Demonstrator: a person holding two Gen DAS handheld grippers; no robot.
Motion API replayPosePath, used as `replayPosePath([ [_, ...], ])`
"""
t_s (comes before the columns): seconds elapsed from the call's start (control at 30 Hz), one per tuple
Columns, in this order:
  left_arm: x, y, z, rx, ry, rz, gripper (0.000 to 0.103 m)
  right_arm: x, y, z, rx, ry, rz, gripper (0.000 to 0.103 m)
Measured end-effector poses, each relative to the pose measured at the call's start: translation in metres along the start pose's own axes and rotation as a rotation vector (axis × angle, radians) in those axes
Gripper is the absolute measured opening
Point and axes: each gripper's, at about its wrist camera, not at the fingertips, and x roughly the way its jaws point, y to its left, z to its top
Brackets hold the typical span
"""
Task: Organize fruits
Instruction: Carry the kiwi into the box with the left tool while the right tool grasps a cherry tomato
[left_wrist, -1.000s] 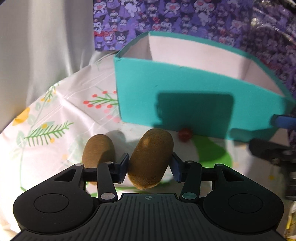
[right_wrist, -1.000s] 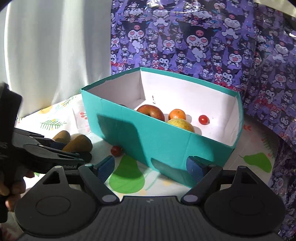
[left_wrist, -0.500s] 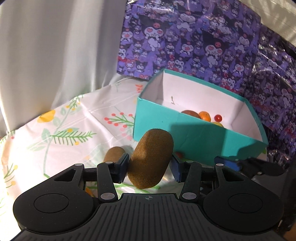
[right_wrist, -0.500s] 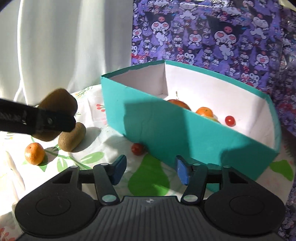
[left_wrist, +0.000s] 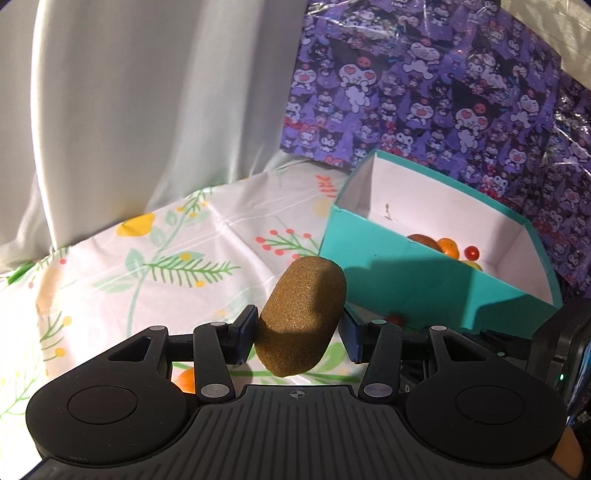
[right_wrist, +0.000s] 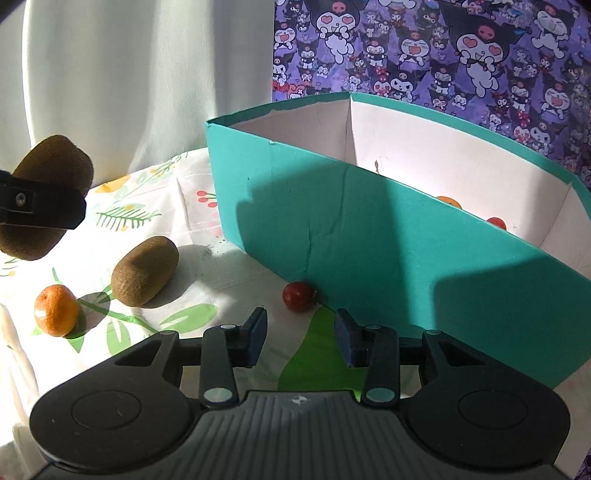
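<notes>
Gripping a kiwi (left_wrist: 301, 317), the left gripper (left_wrist: 299, 334) has its jaws clenched on the fruit's lower half, lifted clear of the worktop (left_wrist: 147, 258) w/ the top end poking fwd past the pads. Teal box (left_wrist: 424, 284) sits ahead & to the right, holding an orange (left_wrist: 448, 246) and a cherry tomato (left_wrist: 471, 252).

Right gripper (right_wrist: 300, 338): jaws closing, nothing btwn them yet. A second cherry tomato (right_wrist: 298, 296) lies just ahead of the tips, right by the box wall. Second kiwi (right_wrist: 144, 270) and a mandarin (right_wrist: 56, 311) rest on the cloth, off to the left of those jaws.
</notes>
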Motion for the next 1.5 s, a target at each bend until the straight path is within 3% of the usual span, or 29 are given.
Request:
replayPosePath([
  [0.43, 0.010, 0.008, -0.004, -0.013, 0.026, 0.009, 0.052, 0.020, 0.007, 0.007, 0.029, 0.014, -0.019, 0.032],
  [0.63, 0.013, 0.007, -0.004, -0.007, 0.042, 0.008, 0.052, 0.022, 0.013, 0.007, -0.006, -0.001, -0.037, 0.021],
  [0.8, 0.016, 0.004, -0.005, 0.007, 0.055, -0.012, 0.052, 0.016, 0.008, 0.006, 0.006, -0.003, -0.035, 0.021],
  [1.17, 0.010, -0.026, 0.005, 0.084, 0.017, -0.055, 0.052, -0.067, -0.020, 0.026, 0.053, -0.146, -0.008, 0.021],
  [1.5, 0.011, -0.080, 0.066, 0.156, -0.126, -0.167, 0.052, -0.110, -0.072, 0.043, 0.126, -0.256, -0.144, 0.021],
])
